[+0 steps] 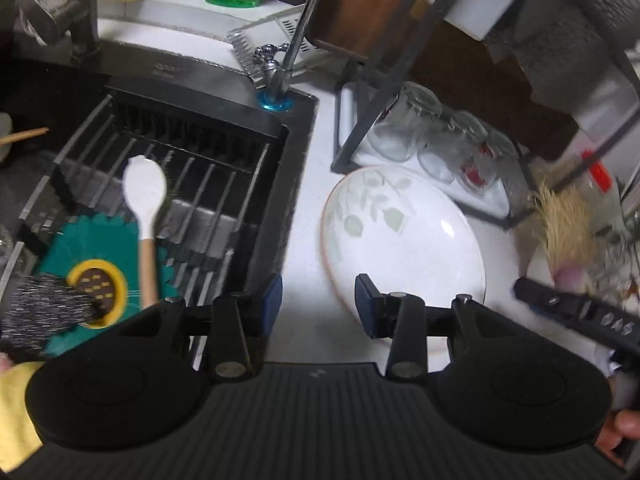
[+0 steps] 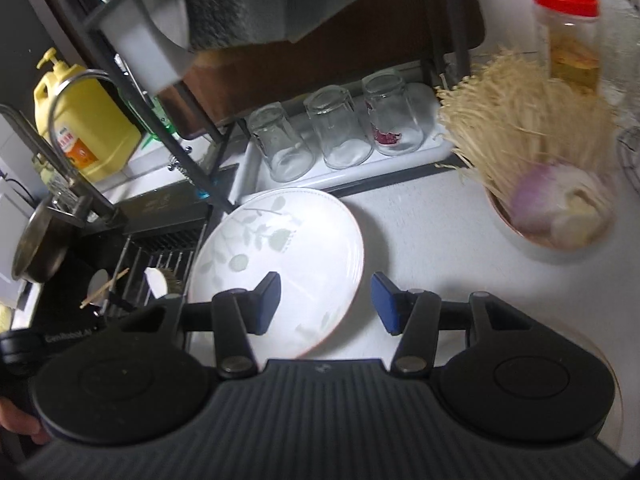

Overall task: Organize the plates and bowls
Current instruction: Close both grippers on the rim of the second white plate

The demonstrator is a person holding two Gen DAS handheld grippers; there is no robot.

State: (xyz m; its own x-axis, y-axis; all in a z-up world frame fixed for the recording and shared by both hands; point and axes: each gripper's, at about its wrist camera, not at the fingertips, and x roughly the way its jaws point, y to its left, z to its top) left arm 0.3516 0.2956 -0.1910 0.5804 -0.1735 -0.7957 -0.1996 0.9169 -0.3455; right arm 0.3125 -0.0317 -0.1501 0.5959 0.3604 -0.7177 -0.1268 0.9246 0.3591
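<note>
A white plate with a pale green leaf print (image 1: pixel 404 240) (image 2: pixel 280 256) lies on the white counter (image 2: pixel 432 240), between the sink and the dish rack. My left gripper (image 1: pixel 319 300) is open above the counter, with its right finger over the plate's near-left rim and nothing between the pads. My right gripper (image 2: pixel 325 300) is open too, straddling the plate's near-right rim from above without pressing on it. One finger of the right gripper (image 1: pixel 560 304) shows at the right of the left wrist view. A bowl (image 2: pixel 520 236) holding an onion and a straw brush stands to the right.
The black sink (image 1: pixel 296 168) on the left holds a wire rack, a white spoon (image 1: pixel 145 196) and a teal cloth. Three upturned glasses (image 2: pixel 336 128) sit on a tray under the black dish rack (image 2: pixel 200 176). A red-lidded jar (image 2: pixel 568 36) and a yellow bottle (image 2: pixel 80 120) stand behind.
</note>
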